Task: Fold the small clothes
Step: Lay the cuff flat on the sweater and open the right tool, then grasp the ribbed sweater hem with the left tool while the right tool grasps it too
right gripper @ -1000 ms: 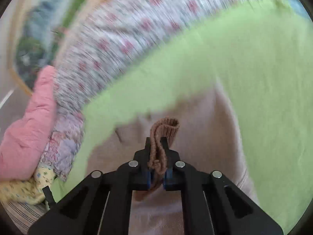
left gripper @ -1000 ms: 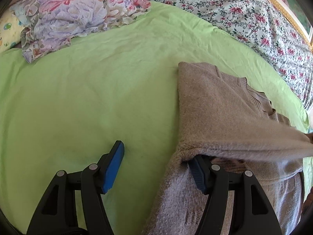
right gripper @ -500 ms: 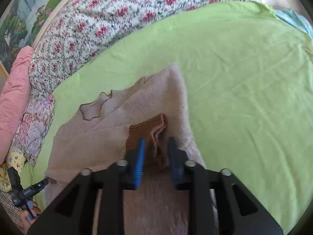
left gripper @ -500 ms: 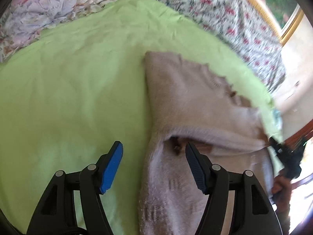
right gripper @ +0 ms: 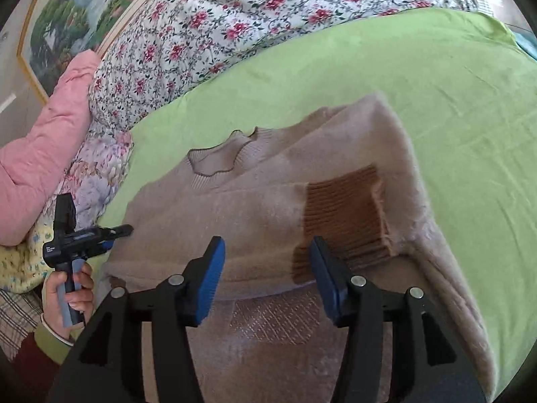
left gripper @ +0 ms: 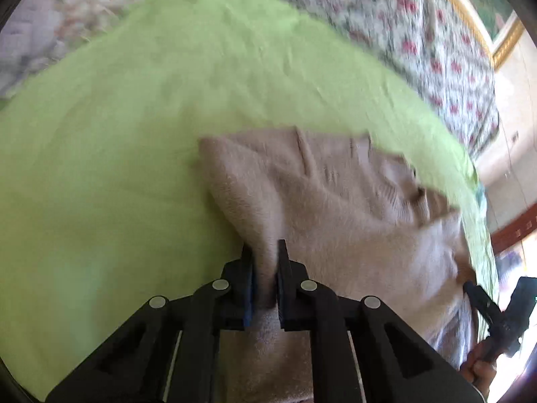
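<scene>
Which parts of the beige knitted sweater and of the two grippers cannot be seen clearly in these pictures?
- Beige knitted sweater: its hem is hidden in both views, behind the gripper bodies and the bottom edge.
- Left sleeve: motion blur in the left wrist view hides how it lies.
- Fabric pinched by the left gripper: the number of layers is hidden between the pads.
- Right gripper: open; whether its fingertips touch the brown ribbed cuff is unclear.

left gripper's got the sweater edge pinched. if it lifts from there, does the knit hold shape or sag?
Likely sags: the sweater is soft fuzzy knit, already bunched where the left gripper pinches it. The folded sleeve with brown cuff lies loose on top and would probably slide off. Probably light; it creases easily.
</scene>
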`<state>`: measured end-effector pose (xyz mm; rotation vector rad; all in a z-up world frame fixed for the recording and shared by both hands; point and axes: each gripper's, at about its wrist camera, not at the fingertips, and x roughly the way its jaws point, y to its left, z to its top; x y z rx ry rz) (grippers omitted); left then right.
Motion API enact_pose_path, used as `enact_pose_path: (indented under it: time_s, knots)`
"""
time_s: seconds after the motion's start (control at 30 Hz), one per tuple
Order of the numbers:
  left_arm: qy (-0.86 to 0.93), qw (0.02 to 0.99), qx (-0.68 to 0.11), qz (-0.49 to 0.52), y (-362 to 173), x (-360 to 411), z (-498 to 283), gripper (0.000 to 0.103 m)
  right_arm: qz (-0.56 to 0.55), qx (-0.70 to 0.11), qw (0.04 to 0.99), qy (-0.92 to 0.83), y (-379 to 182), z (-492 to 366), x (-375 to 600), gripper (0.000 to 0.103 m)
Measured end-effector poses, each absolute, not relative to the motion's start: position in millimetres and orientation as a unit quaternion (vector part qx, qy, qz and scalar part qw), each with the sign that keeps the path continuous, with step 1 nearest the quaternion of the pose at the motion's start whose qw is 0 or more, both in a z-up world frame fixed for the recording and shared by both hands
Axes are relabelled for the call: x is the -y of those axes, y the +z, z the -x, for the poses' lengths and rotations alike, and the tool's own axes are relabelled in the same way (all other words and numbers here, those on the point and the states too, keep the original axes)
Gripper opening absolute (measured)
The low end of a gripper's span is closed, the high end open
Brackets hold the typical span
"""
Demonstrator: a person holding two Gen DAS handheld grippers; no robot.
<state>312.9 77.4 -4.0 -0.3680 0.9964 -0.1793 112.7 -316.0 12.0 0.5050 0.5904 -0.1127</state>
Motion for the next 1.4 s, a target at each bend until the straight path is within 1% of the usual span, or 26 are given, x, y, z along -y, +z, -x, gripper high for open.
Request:
enact_pose_path:
  time_s: [0.03, 0.1, 0.2, 0.23, 0.27, 0.33, 0.37, 0.4, 0.47, 0.7, 0.93, 1.07, 1.17, 1.23, 1.4]
  knots:
    - [-0.079, 0.866, -0.46, 0.177, 0, -80, -308, 0.008, -0.243, -0.285, 0.926, -0.053, 14, -116, 316, 0.054]
    - [-0.06, 0.871, -0.455, 0.178, -3, -84, -306, 0.008, -0.239, -0.287, 0.926, -0.058, 12, -119, 318, 0.055]
    - [-0.052, 0.861, -0.471, 0.185, -19, -89, -310, 0.009, -0.243, -0.327, 0.911, -0.062, -5, -136, 324, 0.055]
    - [-0.055, 0.861, -0.47, 0.188, -19, -90, -309, 0.01, -0.241, -0.324, 0.913, -0.064, -3, -136, 324, 0.055]
    - [-0.059, 0.859, -0.472, 0.19, -17, -90, -308, 0.013, -0.237, -0.323, 0.913, -0.068, 0, -136, 323, 0.055]
    - [-0.062, 0.857, -0.476, 0.19, -9, -89, -303, 0.02, -0.232, -0.324, 0.914, -0.072, 6, -134, 320, 0.055]
    - [-0.061, 0.855, -0.479, 0.188, -7, -88, -299, 0.033, -0.234, -0.318, 0.916, -0.071, 9, -129, 320, 0.055]
    - [-0.061, 0.855, -0.481, 0.184, -3, -87, -292, 0.044, -0.239, -0.315, 0.916, -0.07, 11, -125, 319, 0.055]
    - [-0.058, 0.86, -0.475, 0.174, 4, -85, -274, 0.053, -0.249, -0.308, 0.916, -0.065, 16, -112, 317, 0.056]
    - [-0.073, 0.864, -0.468, 0.171, 14, -80, -188, 0.054, -0.243, -0.283, 0.927, -0.051, 28, -60, 295, 0.056]
    - [-0.079, 0.858, -0.478, 0.17, 5, -74, -107, 0.054, -0.238, -0.285, 0.927, -0.055, 22, -1, 281, 0.058]
    - [-0.081, 0.854, -0.483, 0.179, -5, -77, -70, 0.056, -0.238, -0.288, 0.926, -0.061, 16, 27, 282, 0.059]
    - [-0.085, 0.855, -0.48, 0.178, -8, -79, -43, 0.061, -0.238, -0.288, 0.925, -0.065, 12, 48, 284, 0.06]
    - [-0.088, 0.855, -0.478, 0.179, -10, -79, -26, 0.062, -0.235, -0.291, 0.925, -0.066, 9, 60, 285, 0.061]
    - [-0.107, 0.853, -0.487, 0.152, -17, -73, 4, 0.066, -0.236, -0.292, 0.925, -0.052, 0, 87, 288, 0.062]
